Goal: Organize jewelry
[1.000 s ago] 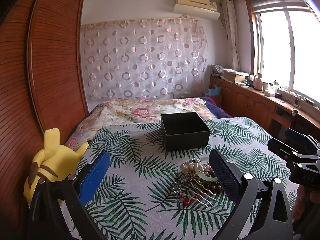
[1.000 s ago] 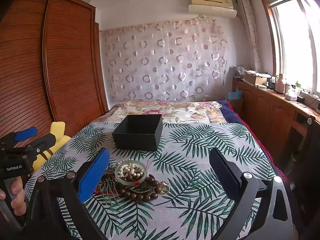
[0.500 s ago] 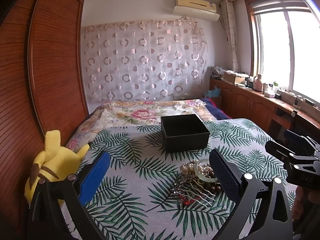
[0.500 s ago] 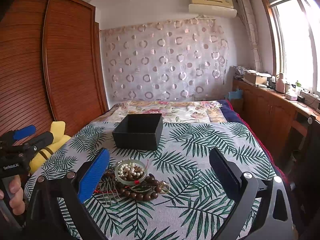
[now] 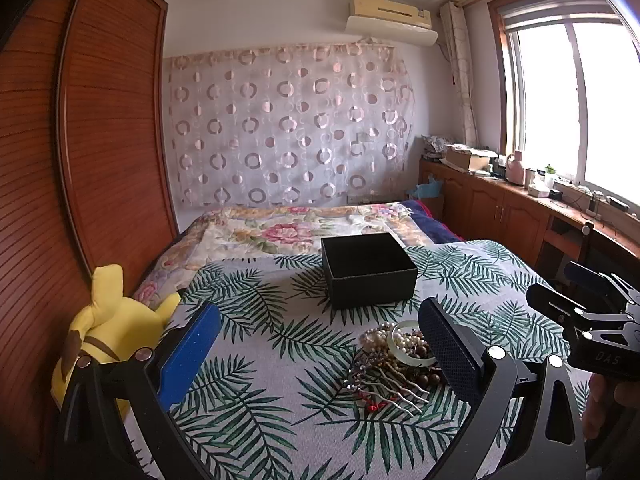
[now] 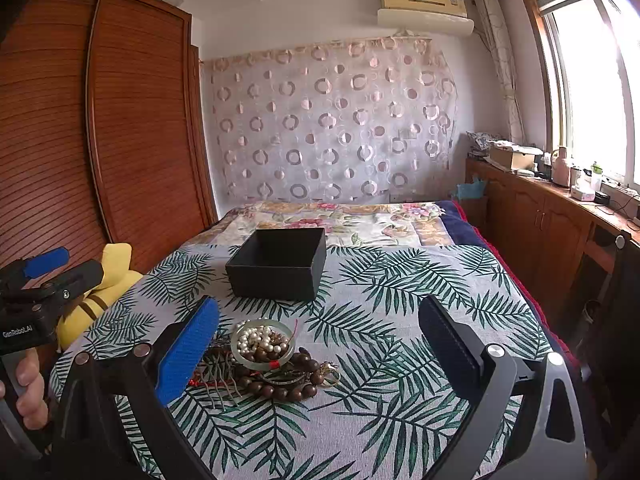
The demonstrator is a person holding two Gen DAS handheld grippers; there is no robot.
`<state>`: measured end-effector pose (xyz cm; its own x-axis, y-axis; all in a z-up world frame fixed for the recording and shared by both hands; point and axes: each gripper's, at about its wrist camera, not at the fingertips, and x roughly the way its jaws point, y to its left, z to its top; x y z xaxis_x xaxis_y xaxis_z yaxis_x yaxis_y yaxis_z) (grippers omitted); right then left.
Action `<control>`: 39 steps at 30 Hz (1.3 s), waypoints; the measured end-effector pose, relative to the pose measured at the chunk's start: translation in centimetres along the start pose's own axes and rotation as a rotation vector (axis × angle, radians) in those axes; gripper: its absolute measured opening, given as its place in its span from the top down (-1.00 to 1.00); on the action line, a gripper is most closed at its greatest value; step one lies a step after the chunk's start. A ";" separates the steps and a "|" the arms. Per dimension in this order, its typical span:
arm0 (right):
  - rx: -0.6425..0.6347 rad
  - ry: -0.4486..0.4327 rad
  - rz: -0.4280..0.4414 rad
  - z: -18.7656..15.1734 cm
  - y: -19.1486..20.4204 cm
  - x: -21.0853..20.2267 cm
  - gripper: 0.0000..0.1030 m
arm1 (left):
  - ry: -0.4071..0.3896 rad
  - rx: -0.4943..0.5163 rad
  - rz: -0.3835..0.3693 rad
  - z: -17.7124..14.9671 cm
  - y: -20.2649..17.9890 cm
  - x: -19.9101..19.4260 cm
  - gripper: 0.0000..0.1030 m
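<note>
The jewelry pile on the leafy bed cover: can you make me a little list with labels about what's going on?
pile: tangled jewelry pile with white pearls, brown wooden beads, pale green glass bangle, silver hair comb
box: open black square box, behind the pile, looks empty
left gripper: open, holding nothing
right gripper: open, holding nothing
toy: yellow plush toy at bed edge

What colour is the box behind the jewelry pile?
Black, inside and out. The box shows best in the right wrist view.

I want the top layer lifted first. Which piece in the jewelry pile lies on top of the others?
The pale green bangle. It lies flat over the white pearl strand and brown wooden beads, which show through its ring; the metal hair comb lies at the pile's edge.
</note>
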<state>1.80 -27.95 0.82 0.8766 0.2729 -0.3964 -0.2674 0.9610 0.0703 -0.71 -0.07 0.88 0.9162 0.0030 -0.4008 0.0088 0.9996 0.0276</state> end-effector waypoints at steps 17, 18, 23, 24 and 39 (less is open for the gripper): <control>0.000 0.000 0.001 0.0 0.6 0.2 -0.95 | -0.003 0.002 0.003 0.1 -0.1 -0.2 -0.86; -0.002 -0.002 0.001 0.0 0.9 0.1 -0.95 | -0.002 0.001 0.003 0.1 -0.1 -0.2 -0.86; -0.001 -0.001 0.000 0.0 0.9 0.1 -0.95 | -0.005 0.002 0.002 0.1 -0.1 -0.2 -0.86; 0.000 -0.001 0.001 0.0 0.7 0.1 -0.95 | -0.004 0.002 0.002 0.1 -0.1 -0.2 -0.86; -0.001 0.001 0.002 0.0 0.9 0.2 -0.95 | -0.002 0.002 0.001 0.1 -0.2 -0.2 -0.86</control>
<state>1.72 -27.07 0.79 0.8753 0.2751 -0.3976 -0.2700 0.9603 0.0700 -0.87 -0.23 1.01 0.9171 0.0043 -0.3986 0.0084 0.9995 0.0301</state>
